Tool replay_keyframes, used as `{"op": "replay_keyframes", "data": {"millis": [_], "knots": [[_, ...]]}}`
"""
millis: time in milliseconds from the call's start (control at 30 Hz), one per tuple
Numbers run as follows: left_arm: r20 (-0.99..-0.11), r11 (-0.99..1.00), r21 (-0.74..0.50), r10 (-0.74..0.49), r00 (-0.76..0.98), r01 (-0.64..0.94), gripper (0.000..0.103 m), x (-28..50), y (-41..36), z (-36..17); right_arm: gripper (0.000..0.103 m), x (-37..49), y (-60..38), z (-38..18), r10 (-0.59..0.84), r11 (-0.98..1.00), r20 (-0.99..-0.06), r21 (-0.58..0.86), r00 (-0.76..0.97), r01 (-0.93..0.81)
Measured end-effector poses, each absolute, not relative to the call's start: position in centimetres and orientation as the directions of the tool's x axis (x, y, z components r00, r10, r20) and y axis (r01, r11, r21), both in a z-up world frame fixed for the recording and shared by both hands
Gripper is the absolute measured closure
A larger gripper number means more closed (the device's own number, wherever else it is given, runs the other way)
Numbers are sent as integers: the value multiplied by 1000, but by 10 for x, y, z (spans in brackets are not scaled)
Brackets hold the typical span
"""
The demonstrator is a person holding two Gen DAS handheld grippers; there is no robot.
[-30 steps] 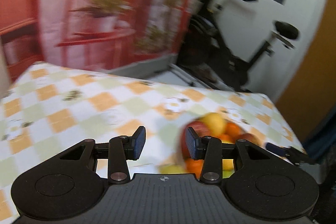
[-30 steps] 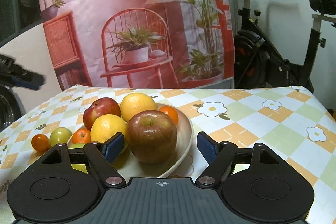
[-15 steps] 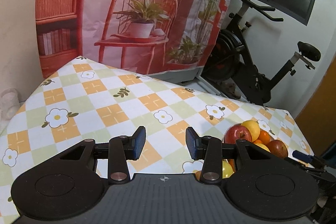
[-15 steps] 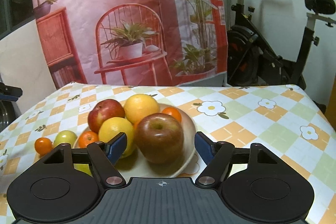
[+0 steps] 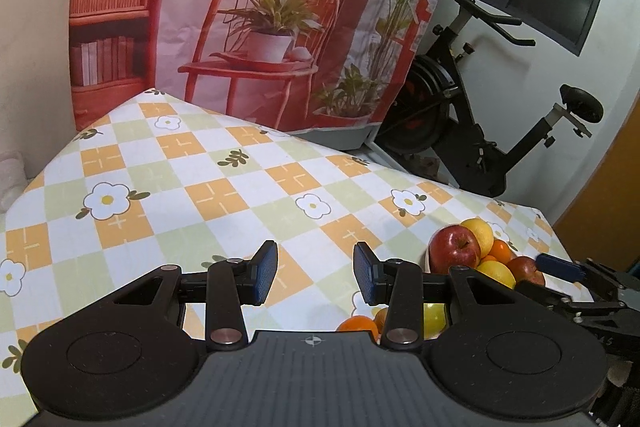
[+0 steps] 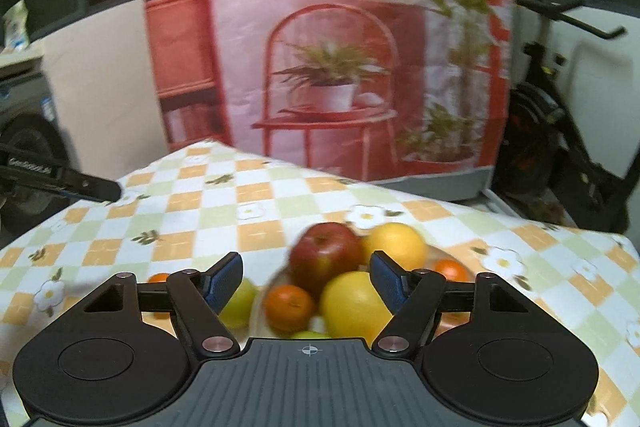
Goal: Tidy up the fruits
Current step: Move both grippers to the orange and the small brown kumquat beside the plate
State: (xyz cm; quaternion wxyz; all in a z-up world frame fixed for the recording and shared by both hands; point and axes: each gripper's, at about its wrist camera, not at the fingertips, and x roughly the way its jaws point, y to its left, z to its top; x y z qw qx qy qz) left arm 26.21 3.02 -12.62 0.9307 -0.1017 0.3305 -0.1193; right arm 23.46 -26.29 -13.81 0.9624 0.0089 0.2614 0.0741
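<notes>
Behind the checked, flower-printed tabletop [image 6: 280,211] hangs a printed backdrop of a red chair and potted plants, with an exercise bike [image 5: 480,131] beside it.

From my right gripper [image 6: 306,281] outward: its jaws have just been closing a little and now stand moderately apart with nothing pressed between the pads. Since a second ago I have drawn it up and away from the bowl [image 6: 448,255]; the dark red apple that sat right in front of the jaws then is no longer between them. The yellow citrus [image 6: 352,307] and small orange [image 6: 289,307] now lie beyond the pad line, the red apple [image 6: 326,253] at 12 o'clock, a green fruit [image 6: 240,301] on the cloth at 9 o'clock. I judge no fruit has been picked yet, so sorting is barely begun.

My left gripper [image 5: 316,279] holds a narrow gap, empty, unchanged. It has swung so that bare cloth fills its view and the fruit pile, with its red apple [image 5: 454,249], sits off at 3 o'clock, near the right gripper's tip. Both grippers tilt downward toward the cloth.
</notes>
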Motion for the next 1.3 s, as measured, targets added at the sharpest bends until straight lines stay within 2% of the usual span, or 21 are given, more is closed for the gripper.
{"op": "replay_keyframes", "data": {"millis": [267, 500, 700, 1167, 1300], "knots": [[-602, 943, -285, -317, 733, 173, 59, 260, 36, -135, 41, 246, -225, -144, 180, 982, -544, 47, 819, -184], [-639, 921, -288, -388, 664, 262, 59, 263, 26, -150, 44, 240, -213, -149, 181, 983, -554, 69, 813, -171], [-666, 898, -240, -428, 610, 369, 59, 268, 6, -164, 44, 228, -211, -152, 169, 985, -557, 66, 813, -159], [-744, 880, -193, -419, 521, 433, 59, 290, -18, -194, 45, 214, -222, -157, 149, 989, -566, 86, 811, -122], [-747, 883, -188, -413, 522, 429, 66, 290, -19, -195, 46, 214, -220, -158, 155, 988, -570, 84, 807, -131]]}}
